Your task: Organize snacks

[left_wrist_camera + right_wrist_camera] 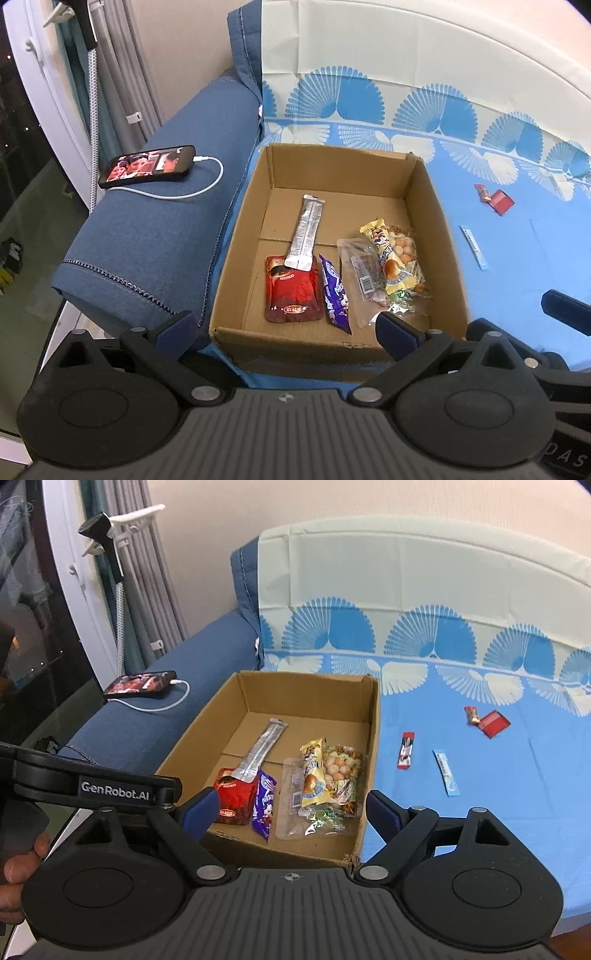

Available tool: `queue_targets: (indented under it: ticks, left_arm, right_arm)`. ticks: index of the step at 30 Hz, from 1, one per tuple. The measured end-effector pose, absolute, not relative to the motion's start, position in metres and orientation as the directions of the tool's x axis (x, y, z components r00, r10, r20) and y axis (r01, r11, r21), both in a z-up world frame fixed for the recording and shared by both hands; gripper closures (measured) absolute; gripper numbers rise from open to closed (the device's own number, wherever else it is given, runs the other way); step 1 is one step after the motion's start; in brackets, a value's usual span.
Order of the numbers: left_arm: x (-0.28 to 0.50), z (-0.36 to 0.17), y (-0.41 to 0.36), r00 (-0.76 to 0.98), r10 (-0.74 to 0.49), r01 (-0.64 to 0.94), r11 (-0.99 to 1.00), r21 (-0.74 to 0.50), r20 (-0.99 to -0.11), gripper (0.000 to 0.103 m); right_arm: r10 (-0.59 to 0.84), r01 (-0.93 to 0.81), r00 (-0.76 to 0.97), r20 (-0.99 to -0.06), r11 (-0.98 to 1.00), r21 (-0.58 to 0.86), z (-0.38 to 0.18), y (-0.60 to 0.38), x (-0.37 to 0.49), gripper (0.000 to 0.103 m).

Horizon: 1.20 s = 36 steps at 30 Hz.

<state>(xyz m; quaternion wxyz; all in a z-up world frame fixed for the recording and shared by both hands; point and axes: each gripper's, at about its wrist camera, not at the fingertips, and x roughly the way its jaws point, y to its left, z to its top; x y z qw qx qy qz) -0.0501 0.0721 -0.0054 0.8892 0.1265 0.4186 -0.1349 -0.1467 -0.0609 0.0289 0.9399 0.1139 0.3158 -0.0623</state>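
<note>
- Your left tongs (284,326) and right tongs (291,810) both gape wide, holding nothing
- The cardboard box (255,692) holds snacks; the red sachet (293,290) lies at its seven o'clock corner

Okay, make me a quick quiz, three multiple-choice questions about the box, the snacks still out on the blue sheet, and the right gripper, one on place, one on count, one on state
1. Where does the silver stick pack lie?
A. In the cardboard box
B. On the sofa arm
C. On the blue sheet

2. How many snacks lie on the blue sheet outside the box?
A. One
B. Four
C. Seven

3. How is the right gripper?
A. Shut on a snack
B. Open, holding nothing
C. Shut, holding nothing

Answers: 1 A, the silver stick pack rests inside the cardboard box. 2 B, four pieces show on the blue sheet. 3 B, the right gripper has its jaws apart with nothing between them.
</note>
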Motion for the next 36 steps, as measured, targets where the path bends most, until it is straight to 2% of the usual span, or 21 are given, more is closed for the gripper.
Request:
queue_targets:
  ticks: [14,26,36]
  left_arm:
    - [-0.072,0.004,0.064,0.639,-0.135,0.365,0.920,0.144,-0.757,0.000]
    - [-0.070,-0.001,0.045,0.628,-0.116,0.392,0.901,0.184,-0.769,0.000]
    - [-0.061,-0.001,0.024,0.622,-0.110,0.409,0.890,0.201,-0.776,0.000]
  right_arm:
    - [-0.057,0.192,0.822,-0.566,0.964,0.182,0.038,-0.063,-0.172,0.013]
    - [-0.052,0.216,0.813,-0.580,0.952,0.217,0.027,-0.081,-0.174,0.013]
    - [-0.113,0.317,0.796,-0.595,0.914,0.251,0.018,-0.117,-0.183,0.013]
